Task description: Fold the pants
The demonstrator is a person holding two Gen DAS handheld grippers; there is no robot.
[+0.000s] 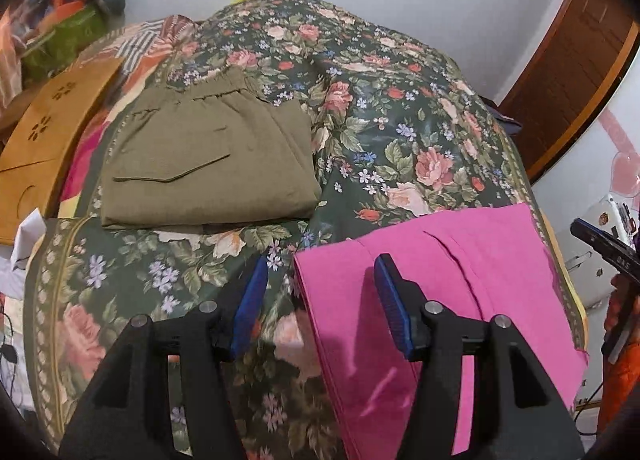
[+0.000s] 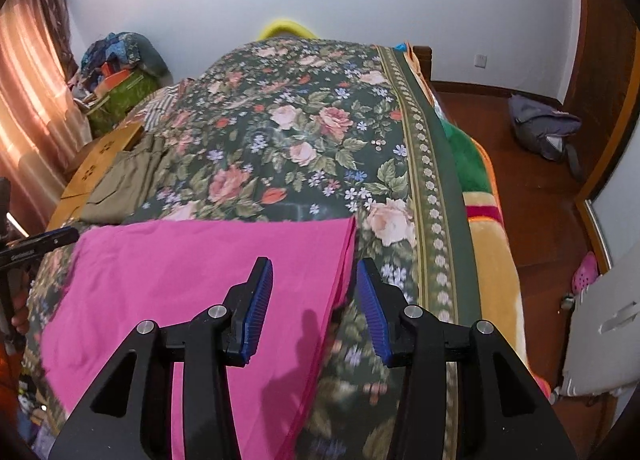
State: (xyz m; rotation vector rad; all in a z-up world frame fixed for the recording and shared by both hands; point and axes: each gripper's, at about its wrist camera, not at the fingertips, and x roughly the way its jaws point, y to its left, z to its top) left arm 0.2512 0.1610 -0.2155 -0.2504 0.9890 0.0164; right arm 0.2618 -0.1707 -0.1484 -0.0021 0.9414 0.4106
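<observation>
Both tongs, left point(image 1: 322, 286) and right point(image 2: 315, 290), gape empty over pink pants point(image 1: 460, 280)

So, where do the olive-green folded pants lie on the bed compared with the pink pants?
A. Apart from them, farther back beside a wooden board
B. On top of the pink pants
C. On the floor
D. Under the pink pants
A: the olive-green pants lie apart from the pink pants, beside the wooden board.

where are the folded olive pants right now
In the left wrist view the olive pants lie folded on the floral bedspread, up and left of the pink pants, beside the wooden board.
</observation>
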